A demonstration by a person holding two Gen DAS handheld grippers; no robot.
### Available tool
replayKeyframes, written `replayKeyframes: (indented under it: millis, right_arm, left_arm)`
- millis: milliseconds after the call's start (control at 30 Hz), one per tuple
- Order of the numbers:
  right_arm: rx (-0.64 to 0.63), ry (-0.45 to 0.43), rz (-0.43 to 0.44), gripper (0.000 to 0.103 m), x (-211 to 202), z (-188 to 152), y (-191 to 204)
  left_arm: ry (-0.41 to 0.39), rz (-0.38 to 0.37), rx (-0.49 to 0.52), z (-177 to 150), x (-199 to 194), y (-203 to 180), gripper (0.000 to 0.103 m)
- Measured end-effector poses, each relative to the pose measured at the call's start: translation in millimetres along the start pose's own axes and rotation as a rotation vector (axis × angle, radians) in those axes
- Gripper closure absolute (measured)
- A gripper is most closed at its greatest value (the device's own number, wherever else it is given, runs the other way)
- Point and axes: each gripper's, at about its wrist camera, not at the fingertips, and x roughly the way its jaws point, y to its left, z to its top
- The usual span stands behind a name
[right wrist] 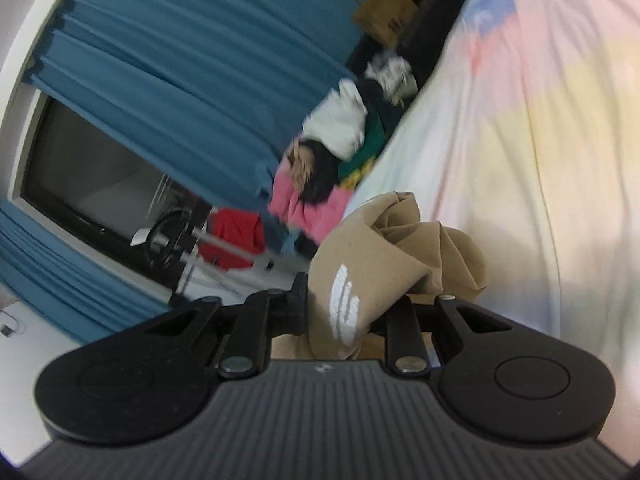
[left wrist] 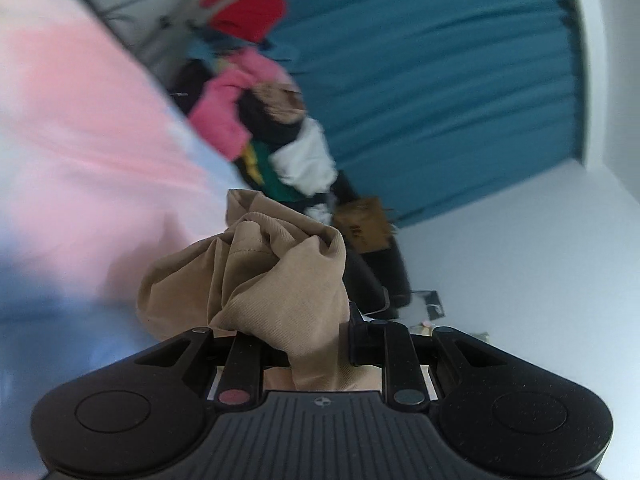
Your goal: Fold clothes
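Note:
A tan garment is bunched up in my left gripper, whose jaws are shut on the cloth; the fabric hides the fingertips. In the right wrist view the same tan garment, with a white striped print, is bunched in my right gripper, shut on it as well. Both views are tilted and blurred. The garment hangs above a bed sheet of pastel pink, blue and yellow.
A pile of mixed clothes, pink, white, green and black, lies at the bed's far edge. Behind it hang teal curtains and a window. A red garment hangs on a rack; a brown paper bag stands nearby.

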Motion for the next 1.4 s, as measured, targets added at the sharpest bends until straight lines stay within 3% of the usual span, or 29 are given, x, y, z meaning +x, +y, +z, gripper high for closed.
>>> replayKeyframes:
  millis: [67, 200, 333, 467, 700, 833, 933, 967, 1100, 1267, 1333, 1400]
  right_arm:
    - [-0.043, -0.025, -0.01, 0.08, 18, 7, -9]
    - [-0.086, -0.024, -0.065, 0.08, 47, -11, -46]
    - [-0.088, 0.038, -0.128, 0.08, 55, -46, -82]
    - [-0.073, 0.077, -0.154, 0.08, 33, -84, -105]
    - [0.014, 0.157, -0.26, 0.075, 21, -122, -135]
    - [0.039, 0.199, -0.326, 0.068, 12, -114, -125]
    - [0.025, 0.225, -0.381, 0.069, -9, -106, -107]
    - [0.008, 0.222, -0.378, 0.069, -19, -102, -98]
    - [-0.086, 0.193, -0.336, 0.068, -65, -92, -58]
    - [-0.215, 0.146, -0.258, 0.068, -130, -92, -4]
    - [-0.272, 0.133, -0.234, 0.068, -155, -96, 15]
    - [-0.327, 0.125, -0.209, 0.057, -179, -101, 33]
  left_arm:
    - [0.002, 0.001, 0.037, -6, 25, 8, 0.079]
    - [0.054, 0.058, 0.077, -22, 60, 43, 0.079]
    - [0.13, 0.116, 0.105, -41, 55, 87, 0.079]
    - [0.194, 0.15, 0.13, -59, 37, 115, 0.079]
    - [0.254, 0.289, 0.372, -86, 33, 114, 0.066]
    - [0.263, 0.366, 0.436, -82, 21, 90, 0.045]
    - [0.265, 0.373, 0.496, -78, -3, 61, 0.035]
    - [0.246, 0.37, 0.526, -78, -15, 47, 0.027]
    - [0.179, 0.349, 0.633, -83, -64, -10, 0.019]
    - [0.114, 0.302, 0.721, -101, -130, -75, 0.001]
    - [0.093, 0.291, 0.767, -114, -155, -96, 0.0]
    - [0.071, 0.281, 0.813, -126, -180, -117, 0.0]
